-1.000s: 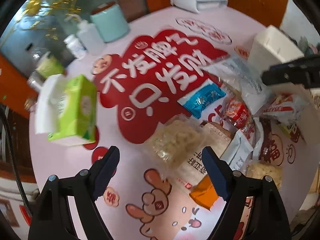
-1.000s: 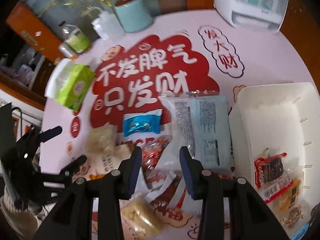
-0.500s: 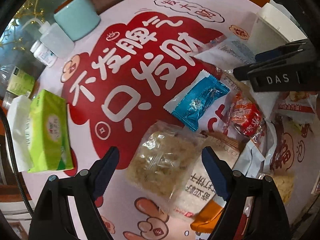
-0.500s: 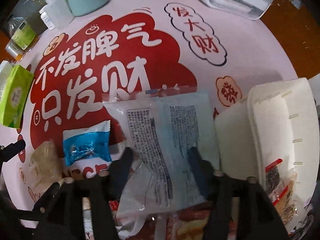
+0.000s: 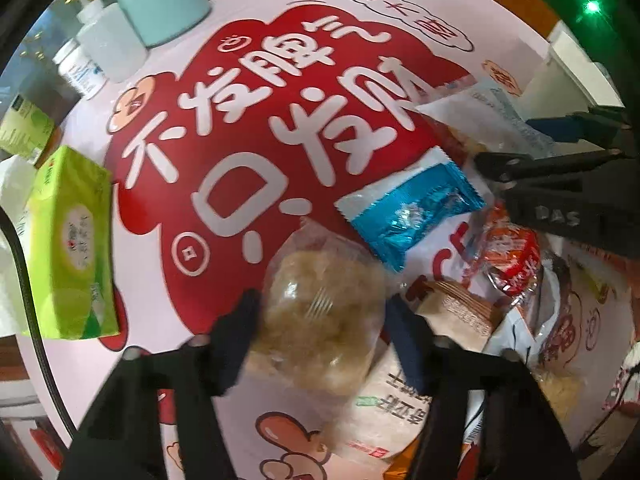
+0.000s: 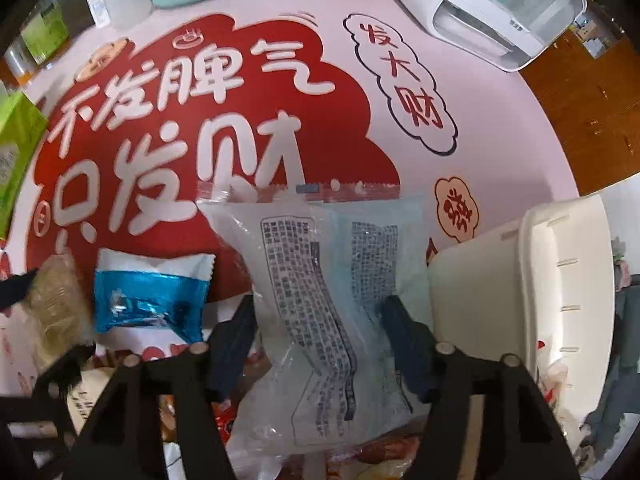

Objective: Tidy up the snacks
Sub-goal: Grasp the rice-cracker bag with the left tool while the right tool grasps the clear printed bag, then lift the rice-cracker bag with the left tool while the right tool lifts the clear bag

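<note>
Nearest in the left wrist view, the left gripper point(image 5: 320, 316), jaws apart and set either side of one clear plastic bag of pale brown puffed snack point(image 5: 320, 320), both tips blurred, contact with the wrapper impossible to judge. Just beyond, one blue foil packet with white ends point(image 5: 408, 208), lying flat; right of it one red-and-clear wrapped snack point(image 5: 510, 256), partly under the dark body of the other tool. Below these, a heap of overlapping wrappers, count unclear, edges cut off by the frame. In the right wrist view, the right gripper point(image 6: 320, 340), jaws spread around the lower part of one large translucent white bag with grey printed text point(image 6: 320, 288); grip or mere flanking not clear. Just right of that bag, one white plastic basket point(image 6: 560, 280), near wall touching or almost touching the bag, contents mostly out of sight. Left, one green tissue box point(image 5: 68, 248) near the tabletop edge. Beyond the snacks, a broad open stretch of the pink tabletop cover with a red cloud and white characters point(image 6: 248, 92). At the far edge, one mint-green cylindrical canister point(image 5: 164, 0), two white bottles point(image 5: 108, 44) beside it, and one white appliance with a clear top point(image 6: 500, 8), partly cropped.
</note>
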`<state>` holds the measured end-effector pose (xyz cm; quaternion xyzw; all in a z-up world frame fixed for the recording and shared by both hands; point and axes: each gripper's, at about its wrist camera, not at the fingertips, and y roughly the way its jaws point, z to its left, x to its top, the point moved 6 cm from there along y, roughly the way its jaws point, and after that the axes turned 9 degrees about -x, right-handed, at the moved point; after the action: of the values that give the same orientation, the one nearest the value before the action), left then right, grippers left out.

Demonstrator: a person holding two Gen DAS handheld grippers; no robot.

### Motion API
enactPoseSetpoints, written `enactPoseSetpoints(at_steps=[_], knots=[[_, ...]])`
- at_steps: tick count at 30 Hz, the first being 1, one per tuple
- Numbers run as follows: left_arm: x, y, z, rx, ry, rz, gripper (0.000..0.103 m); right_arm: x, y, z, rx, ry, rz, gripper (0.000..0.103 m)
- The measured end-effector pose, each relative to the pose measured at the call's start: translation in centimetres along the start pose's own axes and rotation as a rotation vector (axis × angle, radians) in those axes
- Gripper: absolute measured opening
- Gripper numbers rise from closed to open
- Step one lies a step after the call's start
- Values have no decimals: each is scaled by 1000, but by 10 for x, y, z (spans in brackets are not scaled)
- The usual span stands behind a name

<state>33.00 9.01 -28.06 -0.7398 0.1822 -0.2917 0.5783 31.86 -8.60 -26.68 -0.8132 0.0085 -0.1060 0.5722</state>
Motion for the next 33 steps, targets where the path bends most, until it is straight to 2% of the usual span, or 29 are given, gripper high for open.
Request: enactPoseSetpoints(at_steps=[2, 5, 7, 12, 16, 20, 26, 31, 33], knots=[[-1, -4, 4, -28, -42, -11, 50, 2, -4, -1, 11, -7, -25, 51], [-4, -13, 4, -44, -85, -37, 49, 1, -22, 0, 26, -17, -97, 37], [-8, -24, -1, -50, -90, -64, 49, -2, -38, 0, 70, -17, -136, 32], [-14, -62, -18, -80, -120, -137, 49, -14, -73, -5, 236, 36, -169, 28], [-23, -100, -37, -89, -146, -210, 49, -32, -115, -22, 483, 112, -223, 28], [-34, -140, -58, -125, -176, -289, 49, -54, -144, -43, 582, 152, -267, 28], [-59, -186, -89, -122, -211, -386, 49, -104, -180, -70, 588, 169, -313, 28], [-81, -209, -111, -60, -235, -460, 49, -141, -202, -90, 557, 176, -361, 28], [-85, -210, -119, -91, -256, -467, 49, -150, -207, -98, 545, 186, -376, 28]])
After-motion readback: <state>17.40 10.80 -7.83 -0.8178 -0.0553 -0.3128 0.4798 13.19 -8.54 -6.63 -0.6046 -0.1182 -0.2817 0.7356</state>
